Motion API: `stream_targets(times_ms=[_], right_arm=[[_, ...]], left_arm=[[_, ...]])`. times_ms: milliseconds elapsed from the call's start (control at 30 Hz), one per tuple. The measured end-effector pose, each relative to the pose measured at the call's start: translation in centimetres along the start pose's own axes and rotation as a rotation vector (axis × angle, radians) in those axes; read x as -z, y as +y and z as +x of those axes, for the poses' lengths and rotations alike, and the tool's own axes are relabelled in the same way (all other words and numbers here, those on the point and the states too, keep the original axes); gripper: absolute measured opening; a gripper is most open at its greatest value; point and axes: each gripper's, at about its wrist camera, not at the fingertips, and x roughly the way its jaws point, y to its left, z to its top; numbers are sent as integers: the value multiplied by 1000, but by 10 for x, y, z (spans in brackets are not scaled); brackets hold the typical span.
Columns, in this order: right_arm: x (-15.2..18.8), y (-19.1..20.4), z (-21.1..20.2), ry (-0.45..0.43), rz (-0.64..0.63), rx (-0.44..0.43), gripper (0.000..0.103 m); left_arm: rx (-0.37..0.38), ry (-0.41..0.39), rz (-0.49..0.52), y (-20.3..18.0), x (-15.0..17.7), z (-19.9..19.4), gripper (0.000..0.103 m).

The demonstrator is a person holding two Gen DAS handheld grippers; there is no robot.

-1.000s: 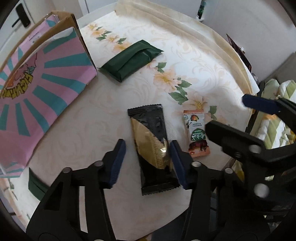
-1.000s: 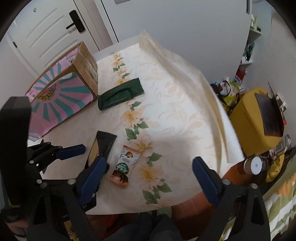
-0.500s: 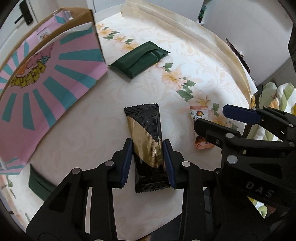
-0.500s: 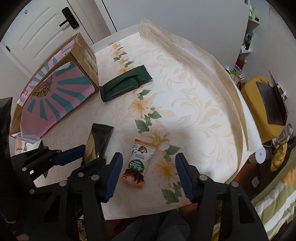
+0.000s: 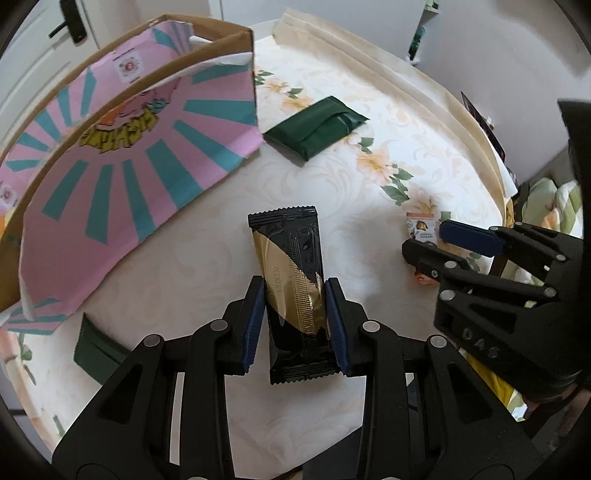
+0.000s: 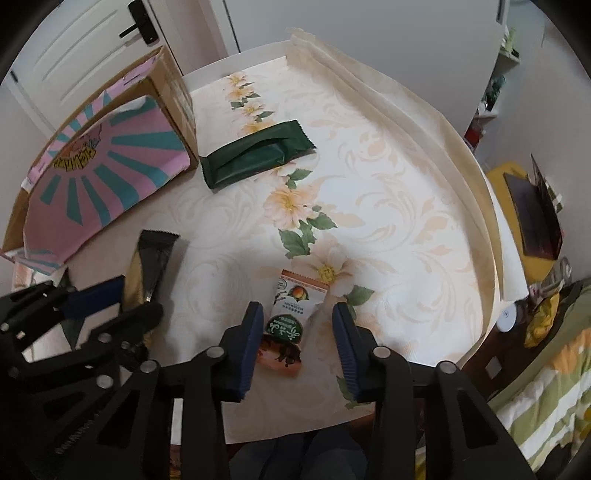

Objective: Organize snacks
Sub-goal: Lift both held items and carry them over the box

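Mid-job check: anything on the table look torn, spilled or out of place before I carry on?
Nothing stands out. The black-and-gold bar, small orange packet and green packet lie flat and intact on the floral cloth. The pink box has its flap hanging open, apparently for loading.

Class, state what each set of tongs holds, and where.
Left tongs: black-and-gold bar, lower half. Right tongs: closing around small packet, not yet gripped.

A round table wears a cream tablecloth with printed flowers (image 6: 388,192). Behind it stands a white panelled door with a black lever handle (image 6: 138,20). To the right sit a mustard-yellow seat (image 6: 532,266) and green-and-white striped bedding (image 6: 546,398).
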Motion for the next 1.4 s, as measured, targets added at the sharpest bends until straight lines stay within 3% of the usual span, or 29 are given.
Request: stream_targets(times_ms=[133, 500, 700, 1033, 1400], right_arm=[[2, 12, 1, -19, -91, 33, 20], [-10, 10, -22, -92, -113, -60, 19], [-25, 15, -50, -137, -135, -121, 19], [-86, 41, -117, -276, -322, -301, 19], [-149, 89, -118, -258, -408, -416, 19]], left_arm=[[-3, -12, -26, 5, 1, -5, 30], [-18, -57, -116, 22, 7, -42, 30], [-47, -143, -198, 27, 1, -89, 30], [-118, -350, -382, 57, -26, -181, 30], [-141, -326, -530, 141, -48, -183, 30]])
